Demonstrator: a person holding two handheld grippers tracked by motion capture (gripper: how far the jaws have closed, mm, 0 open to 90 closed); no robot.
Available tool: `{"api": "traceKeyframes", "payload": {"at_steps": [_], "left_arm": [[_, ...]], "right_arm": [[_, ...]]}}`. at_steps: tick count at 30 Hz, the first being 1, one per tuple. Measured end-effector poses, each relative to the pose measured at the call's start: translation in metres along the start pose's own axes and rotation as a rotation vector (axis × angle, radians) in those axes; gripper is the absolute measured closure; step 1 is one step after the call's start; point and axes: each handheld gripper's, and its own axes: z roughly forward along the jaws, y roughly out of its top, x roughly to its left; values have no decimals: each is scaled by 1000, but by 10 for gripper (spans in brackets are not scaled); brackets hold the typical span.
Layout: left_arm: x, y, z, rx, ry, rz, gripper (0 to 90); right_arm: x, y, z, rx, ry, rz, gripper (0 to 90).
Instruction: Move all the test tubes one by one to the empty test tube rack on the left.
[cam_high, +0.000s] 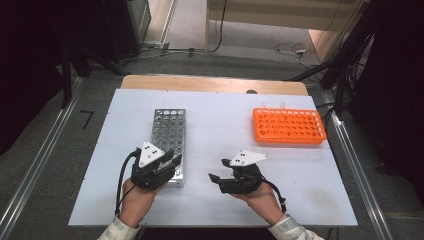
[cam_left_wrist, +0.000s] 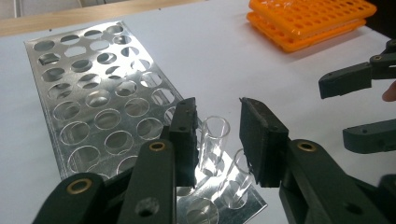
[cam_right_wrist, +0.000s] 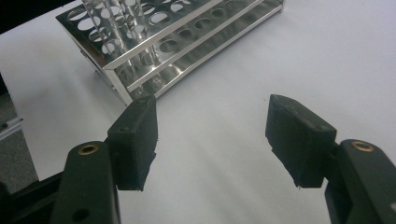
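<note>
A silver metal tube rack (cam_high: 168, 131) lies on the white table, left of centre. My left gripper (cam_high: 171, 162) hovers over its near right corner. In the left gripper view this gripper (cam_left_wrist: 217, 111) is open, its jaws standing either side of a clear glass test tube (cam_left_wrist: 215, 139) upright in the rack (cam_left_wrist: 88, 107); a gap shows beside the right pad. A second clear tube (cam_left_wrist: 236, 179) stands just nearer. My right gripper (cam_high: 218, 171) is open over bare table right of the rack, with nothing between its jaws (cam_right_wrist: 212, 116). It also appears open in the left gripper view (cam_left_wrist: 359, 107).
An orange plastic tube rack (cam_high: 288, 126) sits at the back right of the table (cam_high: 220, 115), also seen in the left gripper view (cam_left_wrist: 308, 18). The metal rack (cam_right_wrist: 187, 37) with clear tubes (cam_right_wrist: 107, 14) lies ahead of the right gripper. Cables run across the floor beyond.
</note>
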Motion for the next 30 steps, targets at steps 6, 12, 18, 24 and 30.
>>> {"api": "traceKeyframes", "payload": {"at_steps": [6,12,18,24,30], "left_arm": [[0,1,-4,-67,-81,-27,505],[-3,0,-1,-70,-91,-46,283],[-3,0,1,-80,-87,-56,261],[-3,0,1,-81,-83,-57,251],[-1,0,-1,-87,-83,-63,247]], "right_arm": [[-8,0,-5,-16,-34,7,329],[-28,-3,-13,-43,-105,46,331],[-55,-5,-24,-66,-226,77,332],[-84,-6,-33,-90,-326,137,332],[-105,-6,-37,-91,-399,170,337]]}}
